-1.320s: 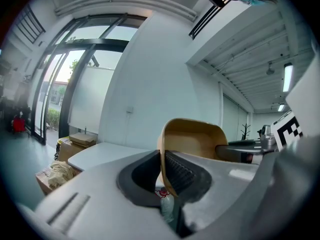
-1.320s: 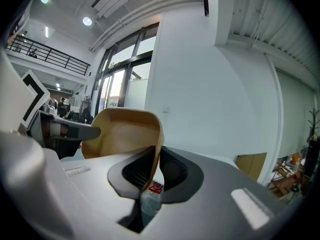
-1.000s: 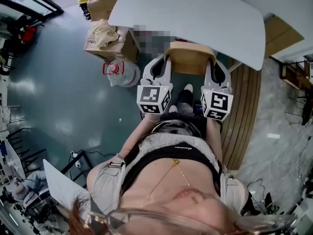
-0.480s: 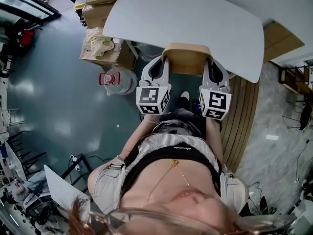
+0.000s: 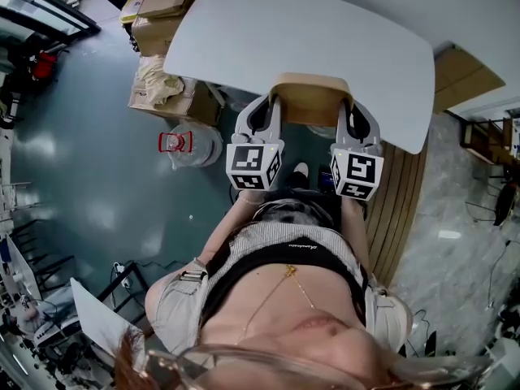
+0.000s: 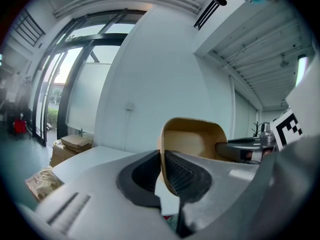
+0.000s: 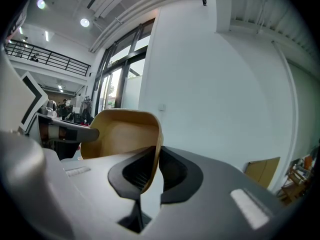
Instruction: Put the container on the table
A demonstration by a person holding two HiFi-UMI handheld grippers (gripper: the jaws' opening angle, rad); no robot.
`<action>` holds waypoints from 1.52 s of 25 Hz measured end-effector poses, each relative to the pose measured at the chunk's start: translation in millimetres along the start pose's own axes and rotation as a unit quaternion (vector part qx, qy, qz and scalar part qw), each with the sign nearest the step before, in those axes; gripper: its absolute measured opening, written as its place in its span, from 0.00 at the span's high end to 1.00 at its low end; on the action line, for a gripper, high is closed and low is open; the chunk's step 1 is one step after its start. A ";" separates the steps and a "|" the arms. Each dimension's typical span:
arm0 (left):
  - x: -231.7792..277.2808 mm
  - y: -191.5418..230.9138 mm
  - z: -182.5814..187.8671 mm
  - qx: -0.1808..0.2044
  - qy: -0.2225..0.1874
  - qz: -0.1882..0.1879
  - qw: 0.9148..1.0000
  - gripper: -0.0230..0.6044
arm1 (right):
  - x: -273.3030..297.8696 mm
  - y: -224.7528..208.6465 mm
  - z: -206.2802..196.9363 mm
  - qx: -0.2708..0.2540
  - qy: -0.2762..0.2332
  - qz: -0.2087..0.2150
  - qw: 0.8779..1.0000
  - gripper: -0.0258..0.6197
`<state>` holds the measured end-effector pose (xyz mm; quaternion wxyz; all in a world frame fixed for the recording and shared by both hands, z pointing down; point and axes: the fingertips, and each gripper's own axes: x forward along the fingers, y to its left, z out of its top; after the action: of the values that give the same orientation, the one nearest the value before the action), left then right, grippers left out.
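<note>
A tan, bowl-like container [image 5: 309, 100] hangs in the air between my two grippers, at the near edge of the white table [image 5: 301, 43]. My left gripper [image 5: 262, 114] is shut on the container's left rim [image 6: 161, 156]. My right gripper [image 5: 355, 119] is shut on its right rim [image 7: 156, 156]. In the left gripper view the container [image 6: 192, 139] stands upright with its hollow side facing the camera, and the right gripper view shows the container [image 7: 122, 131] the same way. Both rims are pinched between ribbed dark pads [image 6: 182, 176].
Cardboard boxes [image 5: 162, 15] and a crumpled bag [image 5: 154, 71] stand on the floor left of the table. A clear plastic bag with red print [image 5: 183, 143] lies below them. A wooden slatted strip [image 5: 402, 193] runs along the right. A window wall [image 6: 75, 84] fills the left.
The container and both grippers have risen and moved a little forward to the table's near edge. The table and boxes have shifted lower in the head view.
</note>
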<state>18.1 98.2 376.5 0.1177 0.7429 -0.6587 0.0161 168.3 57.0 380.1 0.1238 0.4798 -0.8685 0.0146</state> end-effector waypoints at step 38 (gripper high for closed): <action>120.0 26.1 9.1 0.011 0.026 -0.100 0.995 0.95 | 84.2 -43.0 -1.8 0.028 0.018 -0.094 0.995 0.89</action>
<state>7.0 -23.4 393.2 0.1275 0.8056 -0.5777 0.0306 161.8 -35.8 397.1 0.1262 0.5619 -0.8167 0.0359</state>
